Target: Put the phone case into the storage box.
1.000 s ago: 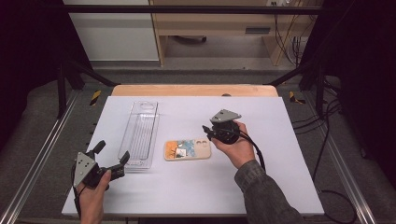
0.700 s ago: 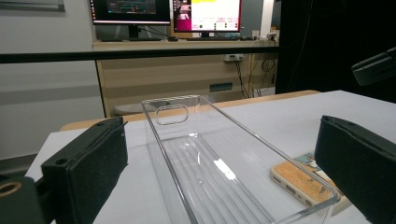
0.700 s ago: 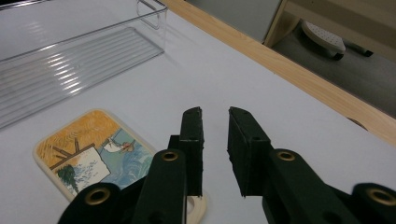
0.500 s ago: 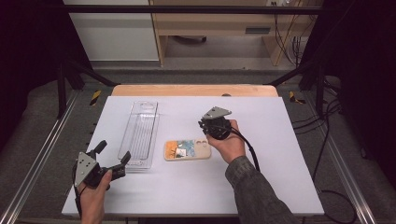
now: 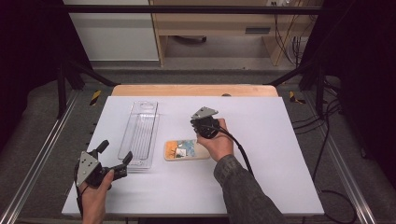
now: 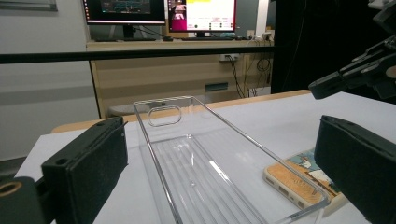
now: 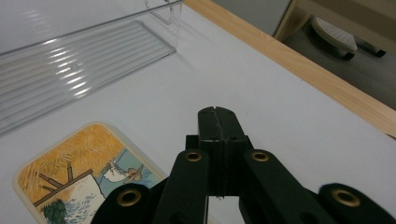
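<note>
Right tongs (image 5: 198,127) have just closed, nothing between them — poised over the right end of the flat painting-printed phone case (image 5: 186,150), mid-counter, beside the clear ribbed plastic tray (image 5: 139,135). Left tongs (image 5: 114,158) open at the tray's near end. Next, likely: nudge the case. Contact itself hidden by the hand.

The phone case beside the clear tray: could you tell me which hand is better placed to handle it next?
Right, probably. The right tongs, shut with nothing between them, hover at the phone case. The left tongs stand open at the near end of the clear tray, farther from it.
</note>
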`<state>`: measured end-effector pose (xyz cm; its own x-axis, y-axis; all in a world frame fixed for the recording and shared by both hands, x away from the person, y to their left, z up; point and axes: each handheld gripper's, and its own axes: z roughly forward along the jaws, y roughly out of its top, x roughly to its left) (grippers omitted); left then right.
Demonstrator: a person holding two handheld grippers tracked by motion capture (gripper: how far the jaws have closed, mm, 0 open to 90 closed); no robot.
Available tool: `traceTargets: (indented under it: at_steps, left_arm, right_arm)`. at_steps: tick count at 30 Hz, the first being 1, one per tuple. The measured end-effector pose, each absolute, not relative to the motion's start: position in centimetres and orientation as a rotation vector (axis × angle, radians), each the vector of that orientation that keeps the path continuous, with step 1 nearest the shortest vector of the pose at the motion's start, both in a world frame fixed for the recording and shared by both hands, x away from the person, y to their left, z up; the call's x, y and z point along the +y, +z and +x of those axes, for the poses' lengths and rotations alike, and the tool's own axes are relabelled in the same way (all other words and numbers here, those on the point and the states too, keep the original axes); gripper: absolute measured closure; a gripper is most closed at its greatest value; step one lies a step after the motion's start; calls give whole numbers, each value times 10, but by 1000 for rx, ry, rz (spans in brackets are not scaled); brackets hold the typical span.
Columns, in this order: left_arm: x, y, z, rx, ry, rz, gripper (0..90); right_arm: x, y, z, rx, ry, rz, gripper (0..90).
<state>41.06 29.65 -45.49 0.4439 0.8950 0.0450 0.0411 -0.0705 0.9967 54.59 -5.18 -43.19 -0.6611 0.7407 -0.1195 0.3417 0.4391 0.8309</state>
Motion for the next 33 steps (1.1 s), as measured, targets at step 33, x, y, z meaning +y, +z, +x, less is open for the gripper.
traceTargets:
  at_steps: [33]
  left_arm:
    - [298,-454,410,882,868,1462,26]
  right_arm:
    - [-17,-481,559,2407,1052,955,900]
